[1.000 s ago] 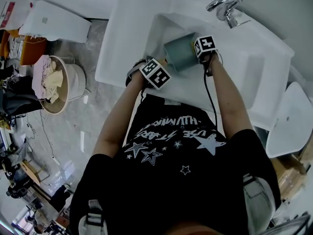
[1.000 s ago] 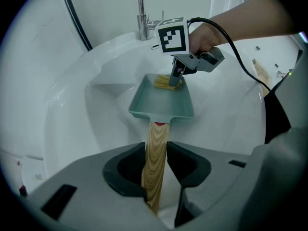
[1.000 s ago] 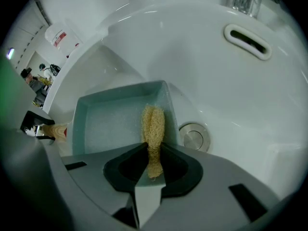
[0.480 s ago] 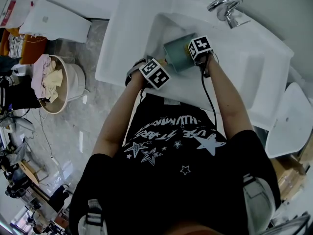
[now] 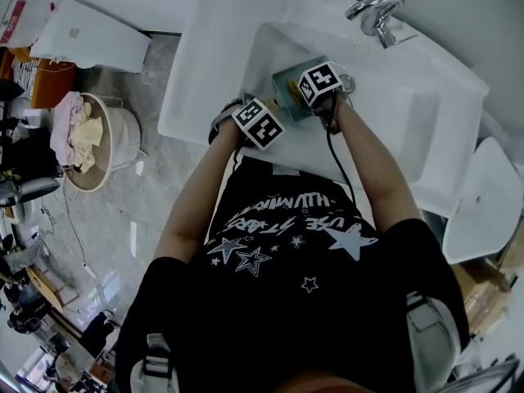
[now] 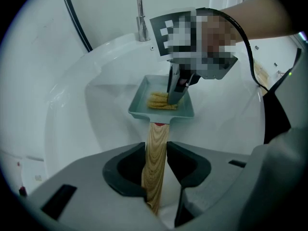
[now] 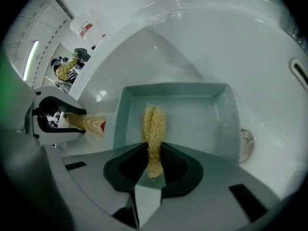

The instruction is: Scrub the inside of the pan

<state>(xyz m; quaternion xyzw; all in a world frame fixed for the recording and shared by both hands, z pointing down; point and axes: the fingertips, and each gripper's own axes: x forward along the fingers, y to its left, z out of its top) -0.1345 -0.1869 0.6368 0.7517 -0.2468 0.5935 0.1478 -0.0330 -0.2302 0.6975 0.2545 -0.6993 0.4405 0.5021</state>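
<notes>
A square grey-green pan (image 6: 166,97) (image 7: 183,119) (image 5: 288,88) lies in the white sink basin (image 5: 262,51). My left gripper (image 6: 157,165) (image 5: 260,123) is shut on the pan's wooden handle (image 6: 155,153) (image 7: 86,123). My right gripper (image 7: 153,160) (image 5: 319,80) is shut on a yellow loofah scrubber (image 7: 153,129) (image 6: 160,101), which rests on the pan's floor near its left side in the right gripper view. In the head view the right gripper's marker cube covers most of the pan.
The chrome tap (image 5: 375,11) (image 6: 139,13) stands at the back of the sink, and the drain (image 7: 245,146) lies beside the pan. On the floor to the left stands a bucket of cloths (image 5: 90,137). A white lid (image 5: 483,203) lies at the right.
My right gripper has moved left across the pan with the scrubber, its marker cube now over the pan's middle. The left gripper and the pan have stayed put.
</notes>
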